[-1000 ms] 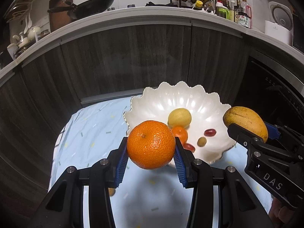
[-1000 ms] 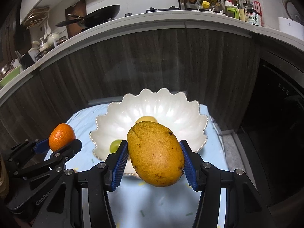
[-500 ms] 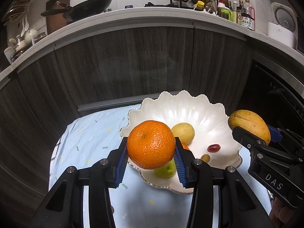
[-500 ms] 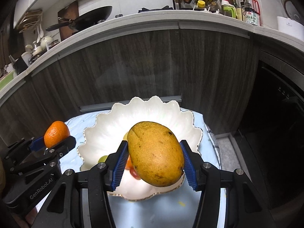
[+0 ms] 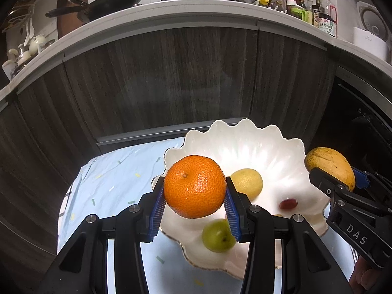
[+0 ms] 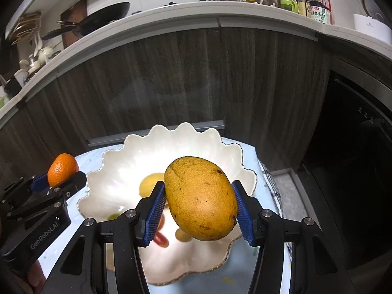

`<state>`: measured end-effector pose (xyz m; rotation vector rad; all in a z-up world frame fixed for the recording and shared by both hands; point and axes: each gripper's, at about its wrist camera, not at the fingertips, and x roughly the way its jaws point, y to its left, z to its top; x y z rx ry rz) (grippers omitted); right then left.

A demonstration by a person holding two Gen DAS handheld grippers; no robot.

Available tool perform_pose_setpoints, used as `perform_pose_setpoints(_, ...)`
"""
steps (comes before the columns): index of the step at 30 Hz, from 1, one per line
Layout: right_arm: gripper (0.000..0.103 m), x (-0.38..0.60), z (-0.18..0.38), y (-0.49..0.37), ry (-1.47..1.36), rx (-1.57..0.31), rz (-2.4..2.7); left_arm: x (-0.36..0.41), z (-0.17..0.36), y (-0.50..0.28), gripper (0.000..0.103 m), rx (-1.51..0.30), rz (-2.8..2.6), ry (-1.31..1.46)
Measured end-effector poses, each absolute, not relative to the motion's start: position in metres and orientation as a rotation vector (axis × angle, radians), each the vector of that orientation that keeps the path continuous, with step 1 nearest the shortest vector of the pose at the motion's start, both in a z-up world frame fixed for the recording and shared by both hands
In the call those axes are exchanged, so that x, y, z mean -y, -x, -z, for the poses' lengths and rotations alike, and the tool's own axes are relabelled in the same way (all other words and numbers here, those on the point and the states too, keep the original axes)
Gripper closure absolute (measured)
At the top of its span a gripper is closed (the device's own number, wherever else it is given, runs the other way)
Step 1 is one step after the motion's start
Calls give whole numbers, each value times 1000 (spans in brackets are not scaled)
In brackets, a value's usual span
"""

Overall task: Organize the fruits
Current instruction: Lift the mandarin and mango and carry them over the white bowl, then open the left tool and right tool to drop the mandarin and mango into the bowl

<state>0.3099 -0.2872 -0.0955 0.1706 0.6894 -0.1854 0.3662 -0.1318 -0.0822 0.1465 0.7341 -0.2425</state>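
My left gripper is shut on an orange mandarin, held over the near left rim of a white scalloped bowl. In the bowl lie a yellow lemon-like fruit, a green fruit and a red grape. My right gripper is shut on a yellow-brown mango above the bowl. The mango shows at the right edge of the left wrist view, and the mandarin at the left of the right wrist view.
The bowl stands on a small table under a pale blue cloth. Dark wood cabinet fronts rise just behind it, under a counter with a wok and bottles. A dark appliance sits at the right.
Both grippers have moved forward and slightly down over the bowl, each still gripping its fruit. The bowl now looms larger and nearer, and the green fruit has come into view below the mandarin.
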Motion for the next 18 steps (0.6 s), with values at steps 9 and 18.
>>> perform_pose_setpoints(9,48,296,106,-328,-158,-702,237,136,97,-384,59,-755,228,-148)
perform_pose_setpoints(18,48,305,121,-345,-161,-743,270,141,113,-399,58,-800,227,-153)
